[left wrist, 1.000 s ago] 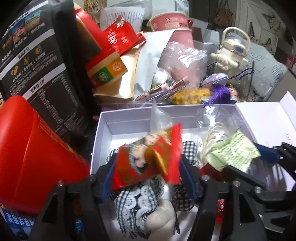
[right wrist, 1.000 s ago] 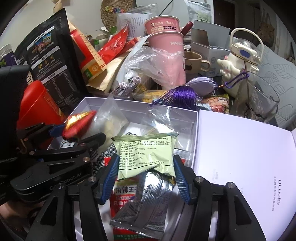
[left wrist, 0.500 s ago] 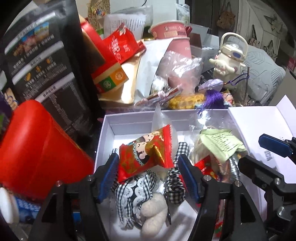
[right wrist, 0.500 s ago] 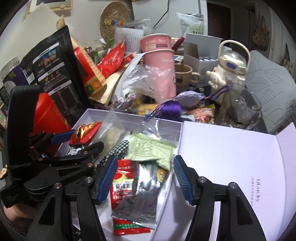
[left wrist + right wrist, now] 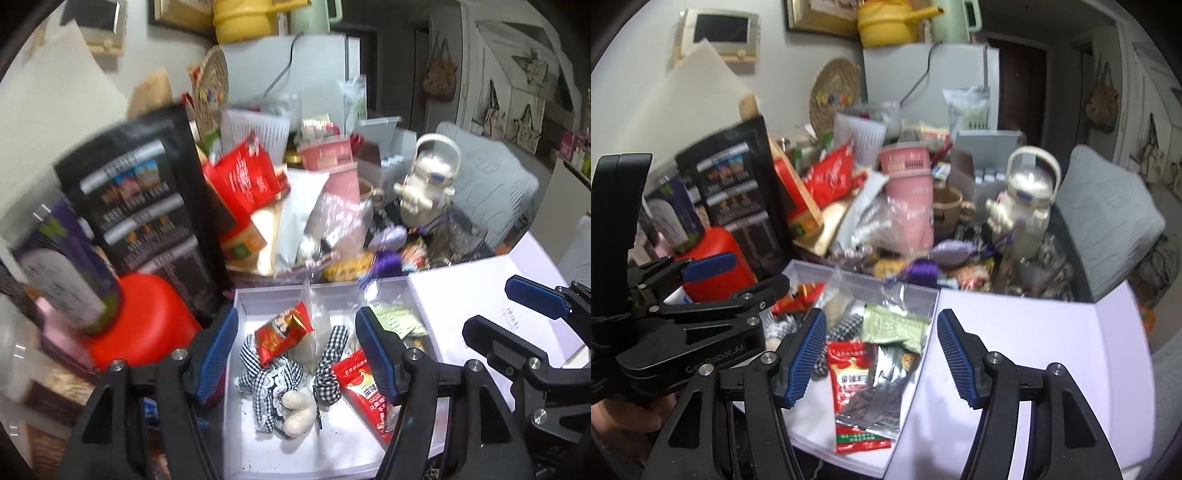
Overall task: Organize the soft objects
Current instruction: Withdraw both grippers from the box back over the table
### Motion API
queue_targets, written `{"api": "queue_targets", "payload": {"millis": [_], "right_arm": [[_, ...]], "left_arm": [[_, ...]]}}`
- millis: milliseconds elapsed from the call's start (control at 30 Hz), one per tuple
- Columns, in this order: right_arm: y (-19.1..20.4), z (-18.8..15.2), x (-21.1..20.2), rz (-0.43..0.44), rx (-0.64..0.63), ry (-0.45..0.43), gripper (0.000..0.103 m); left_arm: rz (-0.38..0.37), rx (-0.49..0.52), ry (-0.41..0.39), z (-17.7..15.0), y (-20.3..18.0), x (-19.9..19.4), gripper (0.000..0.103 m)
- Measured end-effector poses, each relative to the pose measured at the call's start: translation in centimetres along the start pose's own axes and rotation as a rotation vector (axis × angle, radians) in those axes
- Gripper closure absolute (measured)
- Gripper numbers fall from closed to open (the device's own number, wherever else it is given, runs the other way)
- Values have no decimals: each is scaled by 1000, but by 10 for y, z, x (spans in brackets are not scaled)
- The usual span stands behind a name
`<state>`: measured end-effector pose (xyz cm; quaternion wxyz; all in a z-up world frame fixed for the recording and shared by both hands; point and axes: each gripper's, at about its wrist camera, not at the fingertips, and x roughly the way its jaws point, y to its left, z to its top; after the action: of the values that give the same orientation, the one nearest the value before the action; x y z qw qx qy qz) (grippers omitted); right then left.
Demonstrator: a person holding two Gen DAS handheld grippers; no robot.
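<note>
Hovering above the white box [image 5: 236, 373], both grippers stand with jaws spread and nothing between the pads: the left gripper [image 5: 297, 354] frames the box's left half, the right gripper [image 5: 882, 352] its right half. The soft things lie inside the box: a red candy wrapper [image 5: 282, 330] on a checked cloth doll [image 5: 275, 376] at the left, a pale green packet [image 5: 894, 326] over a red sachet [image 5: 851, 369] and a silver sachet [image 5: 882, 384] at the right. By my reading, the step in hand is the gap between placements, both loads being down in the box. The next move likely calls for picking another soft item from the far heap, perhaps the purple tassel [image 5: 919, 275] just beyond the box's far wall, and approaching it past the hard cups and the glass.

The surface is crowded: a black pouch [image 5: 147, 218] and a red canister [image 5: 147, 321] at the left, a pink cup [image 5: 910, 206] and a white figure bottle [image 5: 1023, 206] far off. The box's open lid [image 5: 1015, 339] lies to the right. A cluttered domestic room, with a grey cushion [image 5: 1108, 218] at the right.
</note>
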<state>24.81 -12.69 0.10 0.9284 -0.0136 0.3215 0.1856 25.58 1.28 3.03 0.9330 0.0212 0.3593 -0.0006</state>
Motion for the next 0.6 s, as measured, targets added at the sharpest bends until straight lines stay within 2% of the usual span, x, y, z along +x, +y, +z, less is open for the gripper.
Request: {"api": "queue_targets", "payload": {"millis": [367, 600], "right_arm": [[20, 15, -79, -33, -41, -157, 40], [34, 5, -126, -44, -59, -238, 40]], "left_arm": [[-20, -16, -140, 10, 9, -80, 38], [-19, -16, -225, 0, 13, -133, 37]]}}
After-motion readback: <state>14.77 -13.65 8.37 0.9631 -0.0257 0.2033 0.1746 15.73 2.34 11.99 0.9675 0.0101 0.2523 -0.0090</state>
